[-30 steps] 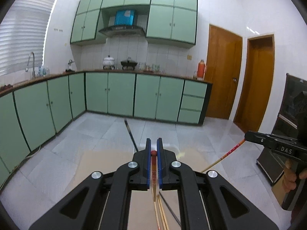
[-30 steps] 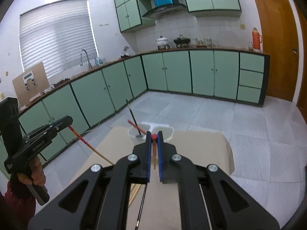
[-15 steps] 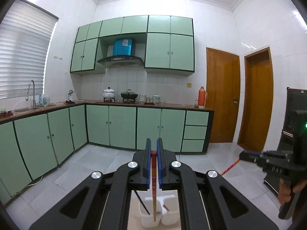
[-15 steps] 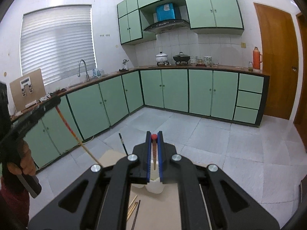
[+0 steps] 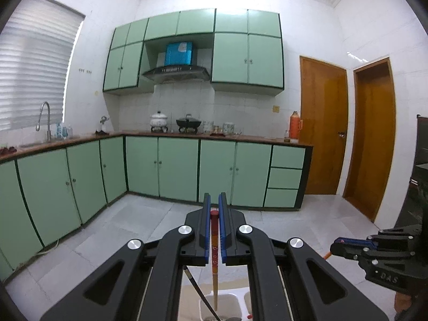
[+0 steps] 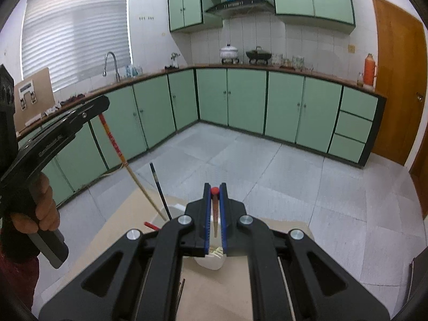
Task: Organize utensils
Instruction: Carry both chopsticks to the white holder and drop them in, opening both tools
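My left gripper (image 5: 214,211) is shut on a red-topped wooden chopstick (image 5: 214,251) that hangs down into a white utensil holder (image 5: 227,306) below it. A black chopstick (image 5: 199,289) leans in the same holder. My right gripper (image 6: 214,190) is shut on another red-topped chopstick (image 6: 215,218), held above the white holder (image 6: 210,260). In the right wrist view the left gripper (image 6: 103,105) shows at the left with its chopstick (image 6: 125,164) slanting down into the holder next to the black one (image 6: 160,190). In the left wrist view the right gripper (image 5: 337,247) shows at the right.
The holder stands on a tan table (image 6: 128,222); loose chopsticks (image 6: 182,289) lie on it. A red-tipped utensil (image 6: 149,225) lies beside the holder. Green kitchen cabinets (image 5: 176,168) and a tiled floor (image 6: 267,165) lie beyond. Wooden doors (image 5: 323,128) are at the right.
Both grippers have tilted upward from the table, swinging their chopsticks upright. The left chopstick's tip now sits in the holder. Both stay shut.
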A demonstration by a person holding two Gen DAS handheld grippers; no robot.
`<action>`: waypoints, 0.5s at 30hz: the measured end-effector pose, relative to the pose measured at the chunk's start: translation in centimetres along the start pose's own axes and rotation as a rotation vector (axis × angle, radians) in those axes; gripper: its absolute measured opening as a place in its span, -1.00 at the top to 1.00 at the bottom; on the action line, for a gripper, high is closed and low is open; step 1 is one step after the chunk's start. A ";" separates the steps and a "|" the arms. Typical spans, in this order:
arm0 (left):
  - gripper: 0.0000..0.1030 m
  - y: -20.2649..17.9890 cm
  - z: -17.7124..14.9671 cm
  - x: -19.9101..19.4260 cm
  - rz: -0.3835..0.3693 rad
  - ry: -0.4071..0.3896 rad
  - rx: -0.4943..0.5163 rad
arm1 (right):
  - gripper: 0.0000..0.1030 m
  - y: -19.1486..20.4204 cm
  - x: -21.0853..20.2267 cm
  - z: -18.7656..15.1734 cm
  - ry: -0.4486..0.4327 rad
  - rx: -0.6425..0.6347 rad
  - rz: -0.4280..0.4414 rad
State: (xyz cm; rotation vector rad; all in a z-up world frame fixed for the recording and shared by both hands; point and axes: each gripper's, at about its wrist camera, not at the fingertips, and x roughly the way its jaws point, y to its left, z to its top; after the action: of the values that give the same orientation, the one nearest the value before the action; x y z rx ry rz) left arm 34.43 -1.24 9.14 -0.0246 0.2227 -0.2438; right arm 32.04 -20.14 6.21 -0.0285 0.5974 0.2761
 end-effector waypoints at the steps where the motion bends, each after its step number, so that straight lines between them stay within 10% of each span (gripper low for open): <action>1: 0.89 0.1 -0.5 0.6 0.004 0.009 -0.001 | 0.90 0.0 0.5 -0.2 0.006 0.000 -0.001; 10: 0.85 1.1 -4.6 4.2 -0.009 0.145 -0.038 | 0.89 -0.1 3.9 -2.3 0.081 0.024 0.017; 15: 0.44 1.8 -5.8 4.0 -0.018 0.184 -0.063 | 0.76 -0.1 4.6 -3.0 0.108 0.037 0.031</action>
State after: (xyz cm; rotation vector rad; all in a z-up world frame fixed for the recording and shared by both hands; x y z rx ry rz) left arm 37.35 -0.47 2.57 -0.0671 0.4129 -0.2576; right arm 34.03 -19.37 1.11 0.0019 0.7103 0.2943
